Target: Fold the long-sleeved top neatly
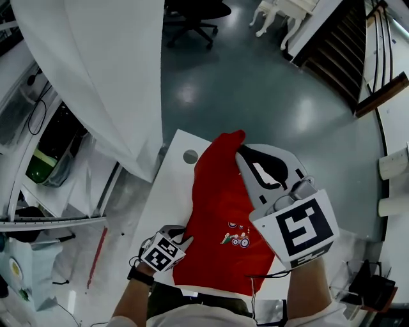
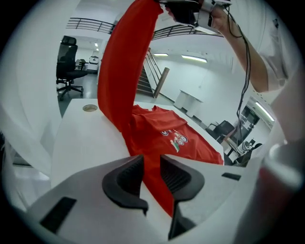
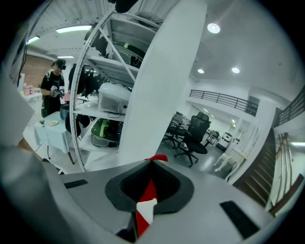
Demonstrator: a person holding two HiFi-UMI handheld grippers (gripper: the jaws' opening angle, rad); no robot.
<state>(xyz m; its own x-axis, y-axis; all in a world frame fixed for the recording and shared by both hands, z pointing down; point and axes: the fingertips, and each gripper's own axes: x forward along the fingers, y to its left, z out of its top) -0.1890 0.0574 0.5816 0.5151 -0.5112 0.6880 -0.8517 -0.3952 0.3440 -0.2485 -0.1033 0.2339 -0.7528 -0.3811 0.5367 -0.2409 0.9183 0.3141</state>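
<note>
A red long-sleeved top (image 1: 220,217) with a small printed picture lies on the white table (image 1: 172,191). My right gripper (image 1: 241,152) is raised above the table's far end, shut on a part of the top and holding it up as a hanging strip (image 2: 119,71). In the right gripper view the red cloth and a white label (image 3: 148,193) sit pinched between the closed jaws. My left gripper (image 1: 185,241) is low at the near left edge of the top. Its pads (image 2: 175,175) grip the red cloth (image 2: 151,174) running between them.
A round cable hole (image 1: 190,156) sits in the table's far left corner. A wide white column (image 1: 102,70) rises at the left beside a shelf rack (image 1: 48,159). An office chair (image 1: 192,16) and stairs (image 1: 345,45) stand beyond. A person (image 3: 52,88) stands far off.
</note>
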